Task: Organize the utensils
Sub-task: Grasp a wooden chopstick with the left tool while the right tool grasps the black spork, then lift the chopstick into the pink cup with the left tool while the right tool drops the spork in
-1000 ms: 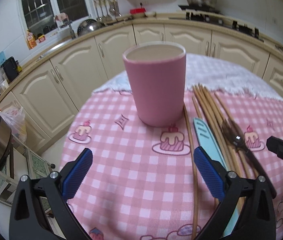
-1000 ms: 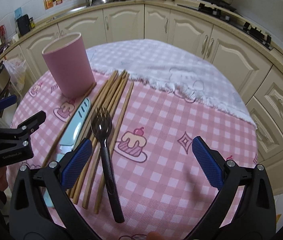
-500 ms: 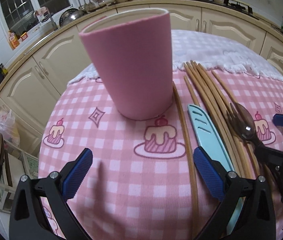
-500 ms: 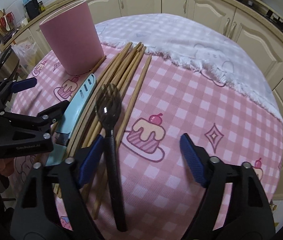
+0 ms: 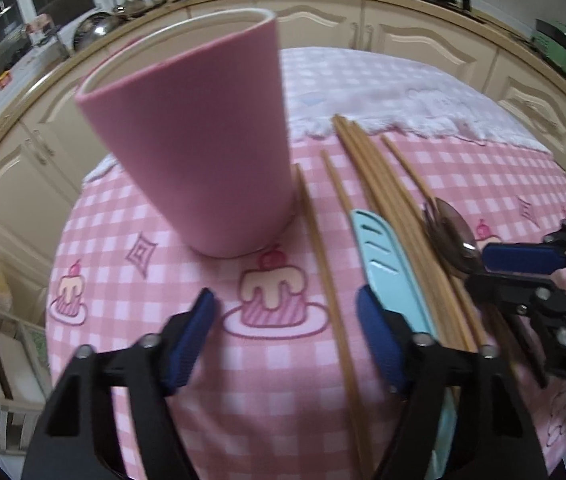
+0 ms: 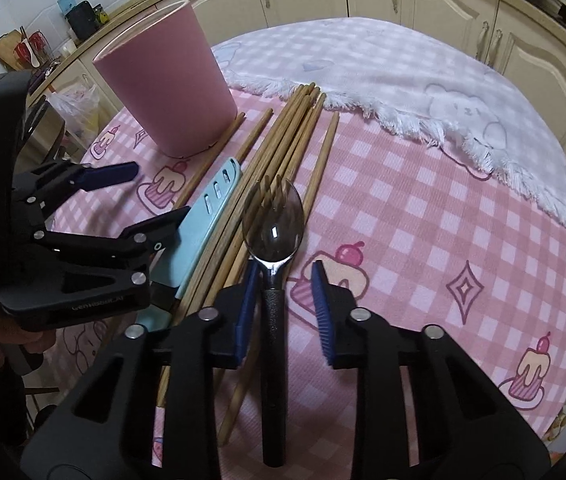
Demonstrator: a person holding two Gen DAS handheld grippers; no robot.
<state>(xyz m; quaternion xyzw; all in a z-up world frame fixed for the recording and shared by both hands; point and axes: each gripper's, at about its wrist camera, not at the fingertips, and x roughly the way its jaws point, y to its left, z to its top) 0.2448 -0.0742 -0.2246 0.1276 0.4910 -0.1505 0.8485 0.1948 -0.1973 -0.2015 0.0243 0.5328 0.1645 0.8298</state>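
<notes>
Table (image 6: pixel 423 216): round, pink gingham cloth with cake prints, white fringed cloth over the far half.

Pink cup (image 6: pixel 167 80): upright at the left, looks like a light plastic holder, tippy if nudged.

Bamboo chopsticks (image 6: pixel 283 148): loose fan just right of the cup; stiff, light, will roll.

Light blue knife (image 6: pixel 207 216): flat beside them, slotted blade or sheath, can't tell which.

Spork (image 6: pixel 273 220): dark shiny bowl with tines, textured black handle, lying across the chopsticks. Rigid, light; the handle is the spot, the bowl looks slick.

Right tongs (image 6: pixel 283 300): closing around the handle neck, pads not yet pressing.

Left tongs (image 5: pixel 283 340): closing, nothing between them, short of the cup.
</notes>
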